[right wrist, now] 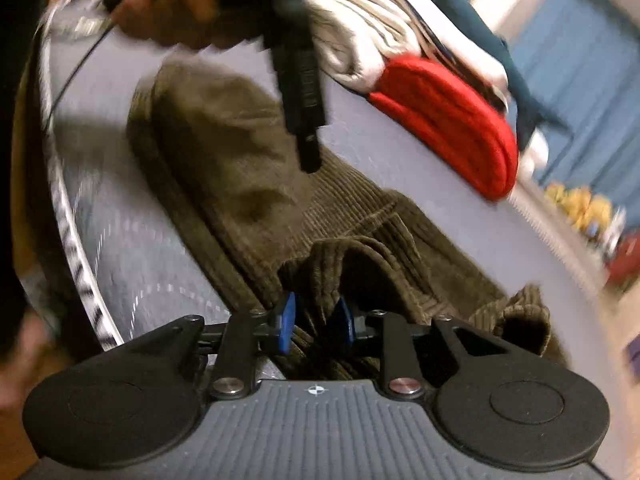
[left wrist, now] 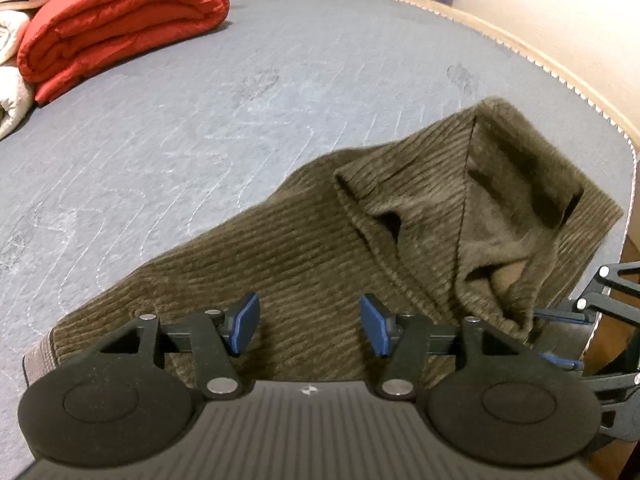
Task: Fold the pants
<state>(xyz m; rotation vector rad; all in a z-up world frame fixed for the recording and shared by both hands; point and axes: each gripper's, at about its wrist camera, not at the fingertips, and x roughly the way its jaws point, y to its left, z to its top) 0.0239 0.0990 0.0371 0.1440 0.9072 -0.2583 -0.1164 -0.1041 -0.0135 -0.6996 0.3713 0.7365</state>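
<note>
Brown corduroy pants [left wrist: 320, 240] lie on a grey quilted mattress [left wrist: 180, 120], with one part folded back over the rest at the right. My left gripper [left wrist: 310, 326] hovers open over the near leg with nothing between its blue pads. At the far right edge of that view my right gripper [left wrist: 560, 336] reaches into the cloth. The right wrist view is blurred. There my right gripper [right wrist: 317, 322] stands slightly open around a raised fold of the pants [right wrist: 240, 160], and the pads do not clearly press on it. A hand [right wrist: 180, 12] holds the left gripper [right wrist: 310, 156] above the far end.
A rolled red quilt [left wrist: 120, 28] and pale bedding [left wrist: 12, 80] lie at the far left of the mattress. The trimmed bed edge [left wrist: 560, 76] curves close on the right, with a wall behind it. A blue curtain [right wrist: 580, 80] hangs in the background.
</note>
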